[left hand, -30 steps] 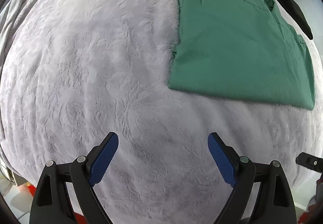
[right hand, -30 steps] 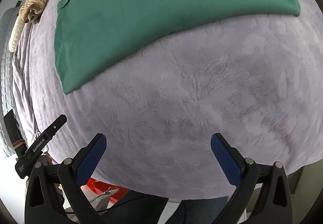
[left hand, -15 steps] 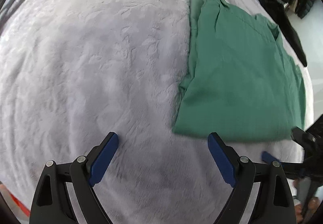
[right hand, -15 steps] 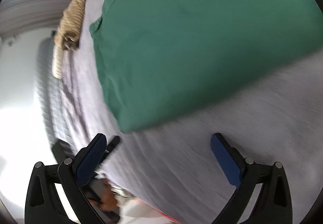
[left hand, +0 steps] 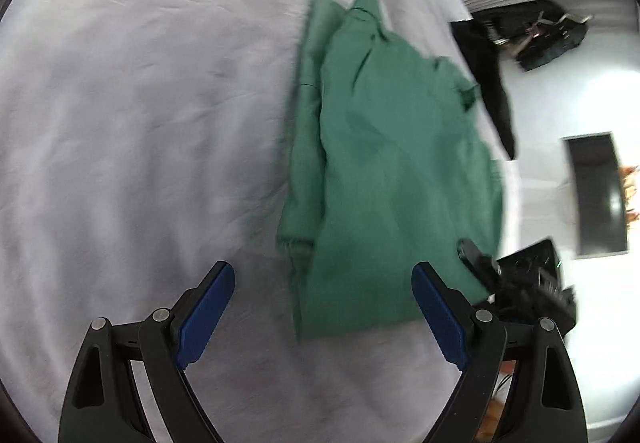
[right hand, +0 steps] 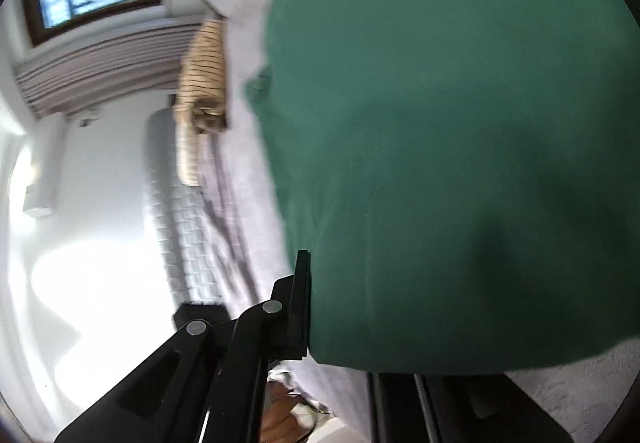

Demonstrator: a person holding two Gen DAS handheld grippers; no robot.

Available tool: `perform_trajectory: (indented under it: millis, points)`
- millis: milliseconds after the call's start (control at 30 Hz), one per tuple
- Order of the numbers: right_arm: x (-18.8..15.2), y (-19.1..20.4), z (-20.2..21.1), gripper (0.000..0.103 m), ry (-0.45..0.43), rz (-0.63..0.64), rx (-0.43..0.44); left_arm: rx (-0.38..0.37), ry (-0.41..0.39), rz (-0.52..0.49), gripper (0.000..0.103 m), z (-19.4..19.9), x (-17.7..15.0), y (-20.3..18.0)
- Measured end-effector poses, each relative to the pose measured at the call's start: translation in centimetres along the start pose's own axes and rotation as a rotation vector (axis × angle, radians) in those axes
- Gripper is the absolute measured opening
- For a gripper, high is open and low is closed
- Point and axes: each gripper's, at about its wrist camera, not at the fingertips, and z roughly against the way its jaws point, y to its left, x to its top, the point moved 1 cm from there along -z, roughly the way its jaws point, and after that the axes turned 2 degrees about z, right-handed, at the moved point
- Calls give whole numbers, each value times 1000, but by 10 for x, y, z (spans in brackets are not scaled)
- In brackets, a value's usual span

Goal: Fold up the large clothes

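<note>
Pinching the folded green cotton shirt [right hand: 460, 131] in the right gripper [right hand: 310, 303] while the left gripper [left hand: 323, 307] is hanging spread, risking dragging layers askew across the grey plush bedspread [left hand: 140, 123].

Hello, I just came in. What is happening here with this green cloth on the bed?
A person with a gripper in each hand is folding a green shirt on a bed with a grey cover. The right gripper appears shut on the shirt's near edge; the cloth fills most of its view. The left gripper is open, holding nothing, beside the shirt's other near corner. A striped beige garment and a black one lie further away.
</note>
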Motion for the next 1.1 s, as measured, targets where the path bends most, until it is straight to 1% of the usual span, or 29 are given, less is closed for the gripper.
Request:
perform_trajectory:
  millis: [100, 133, 167, 200, 300, 367, 400, 433, 467, 500, 533, 567, 600, 667, 700, 767, 833, 867, 933, 967, 1067, 1100]
  points:
    - [2, 12, 9, 7, -5, 29, 21, -107, 44, -13, 91, -14, 13, -13]
    - [3, 14, 9, 7, -1, 37, 20, -135, 58, -12, 91, -21, 21, -16]
    - [3, 16, 9, 7, 3, 43, 15, -152, 69, -15, 91, -27, 15, -20]
    - [3, 16, 8, 7, 8, 49, 6, -169, 87, -20, 91, -35, 19, -25]
    - [1, 13, 7, 7, 35, 53, -20, -137, 120, -41, 91, -60, 31, -37]
    - [-1, 7, 6, 7, 67, 66, -67, -65, 120, -46, 89, -75, 33, -44]
    - [-2, 4, 5, 10, 95, 77, -100, -43, 114, -50, 83, -77, 31, -48]
    - [-4, 0, 6, 10, 133, 89, -142, 1, 97, -71, 56, -77, 30, -50]
    - [-6, -3, 7, 11, 170, 100, -184, 42, 90, -96, 36, -77, 29, -52]
    - [-8, -6, 10, 11, 208, 112, -232, 88, 85, -125, 33, -77, 29, -55]
    - [-8, -6, 15, 11, 243, 133, -278, 93, 83, -132, 29, -75, 27, -53]
    - [-9, -4, 24, 11, 259, 167, -304, 104, 65, -156, 26, -71, 26, -59]
    - [-8, 0, 34, 11, 256, 200, -322, 124, 47, -184, 25, -69, 24, -64]
    - [1, 14, 63, 11, 177, 293, -378, 161, 11, -239, 21, -65, 23, -80]
    - [9, 20, 75, 11, 125, 326, -406, 171, -6, -264, 21, -63, 22, -90]
    - [34, 24, 92, 8, 20, 369, -494, 176, -43, -300, 21, -55, 22, -107]
    - [57, 16, 94, 7, -23, 384, -562, 168, -83, -321, 21, -49, 23, -132]
    - [65, 7, 90, 7, -16, 381, -575, 165, -92, -326, 21, -48, 23, -139]
    - [73, -19, 73, 6, 53, 347, -614, 153, -118, -351, 21, -45, 24, -170]
    - [75, -25, 69, 6, 58, 343, -612, 146, -124, -373, 21, -44, 22, -187]
    - [76, -26, 74, 6, 52, 343, -569, 176, -147, -473, 21, -52, 17, -241]
    - [77, -26, 79, 6, 60, 335, -527, 184, -150, -502, 21, -58, 14, -257]
